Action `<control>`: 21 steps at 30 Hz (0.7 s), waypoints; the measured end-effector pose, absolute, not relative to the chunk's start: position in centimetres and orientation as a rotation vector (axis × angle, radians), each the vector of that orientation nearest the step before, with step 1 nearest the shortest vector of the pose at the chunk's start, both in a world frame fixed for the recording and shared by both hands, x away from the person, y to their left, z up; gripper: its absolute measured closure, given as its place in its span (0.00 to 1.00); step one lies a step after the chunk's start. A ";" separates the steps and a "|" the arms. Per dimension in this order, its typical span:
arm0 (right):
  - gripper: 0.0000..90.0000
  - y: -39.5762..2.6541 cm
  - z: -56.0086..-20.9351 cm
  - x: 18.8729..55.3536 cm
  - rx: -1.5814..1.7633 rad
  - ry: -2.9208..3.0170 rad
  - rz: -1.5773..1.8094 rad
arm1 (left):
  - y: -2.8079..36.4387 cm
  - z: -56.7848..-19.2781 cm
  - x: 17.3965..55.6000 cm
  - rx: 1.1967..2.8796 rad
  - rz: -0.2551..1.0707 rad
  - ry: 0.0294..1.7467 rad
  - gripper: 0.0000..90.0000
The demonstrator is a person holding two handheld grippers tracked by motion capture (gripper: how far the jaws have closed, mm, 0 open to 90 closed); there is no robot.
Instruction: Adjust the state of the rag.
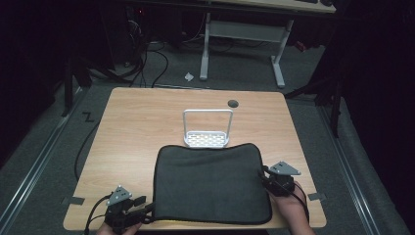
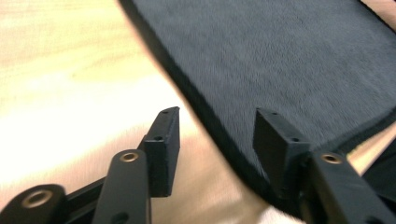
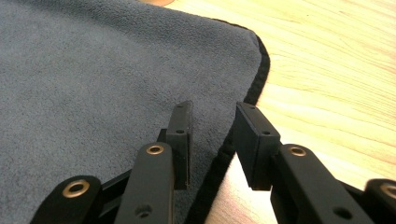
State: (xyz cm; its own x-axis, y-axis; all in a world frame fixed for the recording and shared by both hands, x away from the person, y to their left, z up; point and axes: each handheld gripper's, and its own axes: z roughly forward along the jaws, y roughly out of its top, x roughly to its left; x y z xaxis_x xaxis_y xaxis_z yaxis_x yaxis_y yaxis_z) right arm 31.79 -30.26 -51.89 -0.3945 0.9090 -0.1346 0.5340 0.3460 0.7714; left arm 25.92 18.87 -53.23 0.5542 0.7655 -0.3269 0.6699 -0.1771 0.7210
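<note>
grey towel (image 1: 210, 183) flat, long axis across table (image 1: 137, 117), near-sq

Each tool is black: the left tool (image 1: 147, 213) and the right tool (image 1: 263, 175) carry a grey three-cornered plate on top and trail black cables. Their flat rectangular jaws show small screw holes, with brass-ringed pivots on the linkage arms.

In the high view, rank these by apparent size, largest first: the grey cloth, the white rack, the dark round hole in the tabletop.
1. Grey cloth
2. White rack
3. Dark round hole

The cloth lies nearest the camera, yet the gaps are plain.
</note>
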 end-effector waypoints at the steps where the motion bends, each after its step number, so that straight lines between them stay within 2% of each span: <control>1: 0.76 -30.3 -51.9 31.8 1.256 2.051 0.875 | 18.9 -53.2 25.8 1.912 0.138 1.163 0.50; 8: 0.72 -29.4 -51.3 31.4 1.215 2.045 0.913 | 19.9 -51.4 26.2 1.842 0.207 1.131 0.43; 15: 0.71 -28.8 -51.1 31.2 1.165 2.065 0.928 | 21.3 -51.4 26.8 1.820 0.247 1.180 0.47; 21: 0.71 -28.6 -51.2 31.1 1.156 2.074 0.935 | 19.6 -51.7 30.5 1.896 0.311 1.162 0.48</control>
State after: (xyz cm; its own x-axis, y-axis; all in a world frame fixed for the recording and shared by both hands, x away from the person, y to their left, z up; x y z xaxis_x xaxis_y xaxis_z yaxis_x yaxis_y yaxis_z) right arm 31.14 -28.62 -51.15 -0.4554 0.8779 -0.1483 0.4705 0.3787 0.7970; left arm 30.46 19.58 -51.69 0.5340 0.8179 -0.2143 0.6014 -0.1893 0.7762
